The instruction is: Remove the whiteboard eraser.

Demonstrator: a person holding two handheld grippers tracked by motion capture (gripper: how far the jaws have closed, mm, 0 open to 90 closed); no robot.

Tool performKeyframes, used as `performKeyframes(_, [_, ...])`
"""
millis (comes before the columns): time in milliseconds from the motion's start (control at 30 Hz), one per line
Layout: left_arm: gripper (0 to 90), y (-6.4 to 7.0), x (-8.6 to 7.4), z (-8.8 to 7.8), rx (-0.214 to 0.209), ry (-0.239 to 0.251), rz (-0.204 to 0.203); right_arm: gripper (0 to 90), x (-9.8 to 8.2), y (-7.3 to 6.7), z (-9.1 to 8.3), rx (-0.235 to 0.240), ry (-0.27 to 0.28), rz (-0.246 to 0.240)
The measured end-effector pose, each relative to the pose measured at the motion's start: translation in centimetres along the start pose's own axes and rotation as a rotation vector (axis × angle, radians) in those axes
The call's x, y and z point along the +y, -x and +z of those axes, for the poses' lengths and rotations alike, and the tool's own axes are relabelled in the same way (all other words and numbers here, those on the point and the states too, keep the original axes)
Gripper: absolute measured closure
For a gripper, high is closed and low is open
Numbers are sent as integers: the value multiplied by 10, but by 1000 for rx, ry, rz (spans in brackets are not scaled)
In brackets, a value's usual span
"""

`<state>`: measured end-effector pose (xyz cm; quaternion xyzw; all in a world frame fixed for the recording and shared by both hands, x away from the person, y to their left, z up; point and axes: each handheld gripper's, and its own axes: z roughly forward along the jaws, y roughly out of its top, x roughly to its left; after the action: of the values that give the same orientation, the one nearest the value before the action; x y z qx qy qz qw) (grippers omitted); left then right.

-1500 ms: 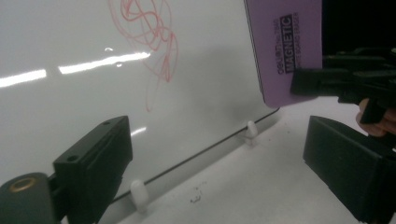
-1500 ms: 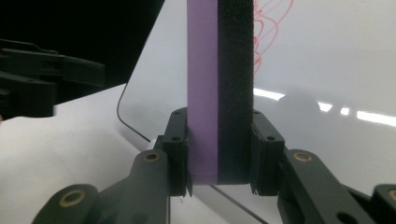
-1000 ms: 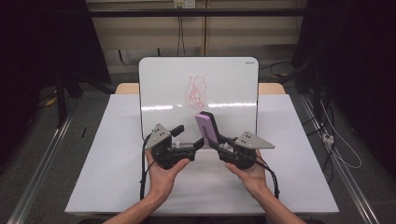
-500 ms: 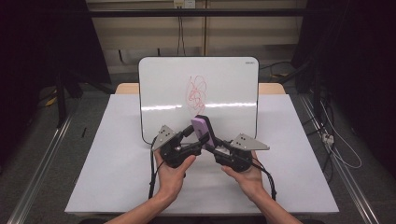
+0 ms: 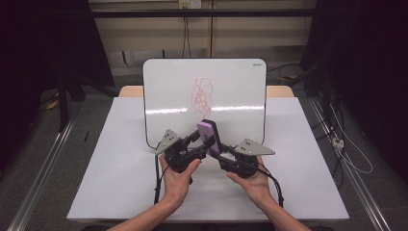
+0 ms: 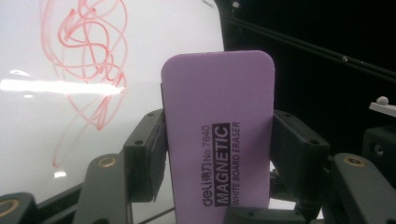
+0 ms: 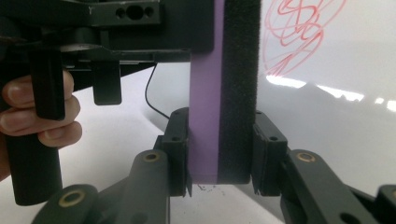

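Here, in the high view, a purple whiteboard eraser (image 5: pixel 210 137) is held upright between the two tools, directly ahead of both and just in front of the whiteboard (image 5: pixel 168 91) that stands on the white table (image 5: pixel 110 173). The left gripper (image 5: pixel 198 144) is clamped on it from one side and the right gripper (image 5: pixel 219 150) from the other; a red scribble (image 5: pixel 203 96) is seen on the board beyond and above the eraser.

In the left gripper view, the eraser (image 6: pixel 218 130) stands between this tool's own jaws with its printed purple back facing the camera. The jaws have just been closing and are now pressed against its two long edges, so the wide face is spanned. The scribble (image 6: pixel 86 51) lies off to the tool's left, farther away.

In the right gripper view, the eraser (image 7: pixel 205 93) is seen edge-on, purple body beside black felt (image 7: pixel 240 84), pinched across its thickness near the bottom end by narrowly set jaws, which have been opening slightly yet are seen against both faces. The left gripper (image 7: pixel 112 28) crosses above.

The step in hand is judged to be a handover. It is done well if one grip is kept firm until the other is sure, the eraser is kept from twisting, and the felt is left facing the board.
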<state>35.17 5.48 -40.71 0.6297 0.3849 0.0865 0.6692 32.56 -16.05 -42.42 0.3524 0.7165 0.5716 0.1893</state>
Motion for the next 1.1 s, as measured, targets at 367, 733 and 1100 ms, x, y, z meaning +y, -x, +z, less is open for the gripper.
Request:
performKeyframes(367, [410,-5,7,-3,5,-15,42,351,0,4,-2,18,-38,36])
performKeyframes(733, [411,-17,23,-16,59,-63,97,183,-3,15,-22,-41,-60,34])
performKeyframes(1100, [411,-27,35,-34,117,-182,187,103,-4,31,-56,-187,-108,33])
